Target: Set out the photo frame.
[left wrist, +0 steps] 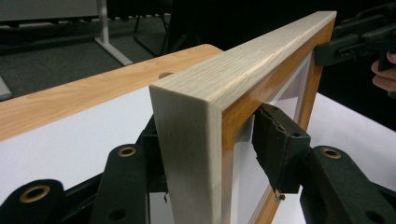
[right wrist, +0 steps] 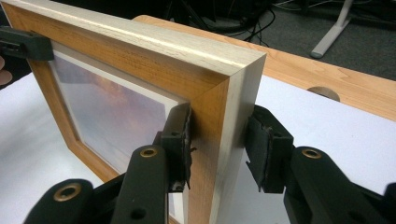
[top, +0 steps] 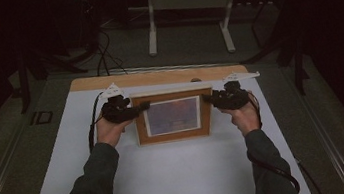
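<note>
Between my two claws stands the rectangular light-wood picture frame with its orange-toned print, upright on the white counter. My left claw straddles the frame's left upper corner, with one pad clear of the front face, so that claw is open. My right claw straddles the right upper corner; its front pad touches the frame's face, while its rear pad stands just off the back edge.
</note>
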### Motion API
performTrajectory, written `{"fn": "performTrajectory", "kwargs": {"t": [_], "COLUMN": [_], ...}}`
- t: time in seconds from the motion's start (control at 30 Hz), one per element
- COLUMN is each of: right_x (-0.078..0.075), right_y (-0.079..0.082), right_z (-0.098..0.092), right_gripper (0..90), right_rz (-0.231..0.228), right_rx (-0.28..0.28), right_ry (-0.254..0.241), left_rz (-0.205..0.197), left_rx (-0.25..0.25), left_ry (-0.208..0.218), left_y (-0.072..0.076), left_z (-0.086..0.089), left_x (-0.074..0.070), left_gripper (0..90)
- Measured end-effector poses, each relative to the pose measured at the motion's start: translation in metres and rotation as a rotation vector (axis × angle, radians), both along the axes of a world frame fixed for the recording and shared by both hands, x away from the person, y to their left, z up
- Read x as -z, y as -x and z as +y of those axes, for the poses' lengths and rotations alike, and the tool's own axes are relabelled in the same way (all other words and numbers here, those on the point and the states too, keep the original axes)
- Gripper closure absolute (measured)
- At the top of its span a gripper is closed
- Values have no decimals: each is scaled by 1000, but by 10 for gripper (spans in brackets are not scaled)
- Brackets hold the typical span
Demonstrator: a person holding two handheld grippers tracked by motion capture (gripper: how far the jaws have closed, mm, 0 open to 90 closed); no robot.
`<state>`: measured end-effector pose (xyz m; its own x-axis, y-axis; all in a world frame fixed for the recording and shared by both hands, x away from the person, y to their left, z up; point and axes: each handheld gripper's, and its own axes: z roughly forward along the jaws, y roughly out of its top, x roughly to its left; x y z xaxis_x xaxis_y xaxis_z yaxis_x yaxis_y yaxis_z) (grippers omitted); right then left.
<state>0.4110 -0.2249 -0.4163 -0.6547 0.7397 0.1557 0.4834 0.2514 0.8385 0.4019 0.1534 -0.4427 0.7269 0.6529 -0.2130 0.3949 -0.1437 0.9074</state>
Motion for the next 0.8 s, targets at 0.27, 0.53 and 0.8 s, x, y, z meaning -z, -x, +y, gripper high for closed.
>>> {"fn": "performTrajectory", "kwargs": {"t": [0.27, 0.53, 0.8], "right_x": [-1, -3, -5], "right_y": [3, 8, 11], "right_z": [0, 0, 1], "right_gripper": [623, 623, 624], "right_rz": [13, 31, 48], "right_rx": [6, 24, 34], "right_ry": [8, 10, 15], "left_rz": [28, 49, 119], "left_rx": [11, 16, 42], "left_ry": [31, 58, 138], "left_y": [-2, -4, -5], "left_z": [0, 0, 2], "left_x": [2, 4, 9], "left_gripper": [531, 526, 541]}}
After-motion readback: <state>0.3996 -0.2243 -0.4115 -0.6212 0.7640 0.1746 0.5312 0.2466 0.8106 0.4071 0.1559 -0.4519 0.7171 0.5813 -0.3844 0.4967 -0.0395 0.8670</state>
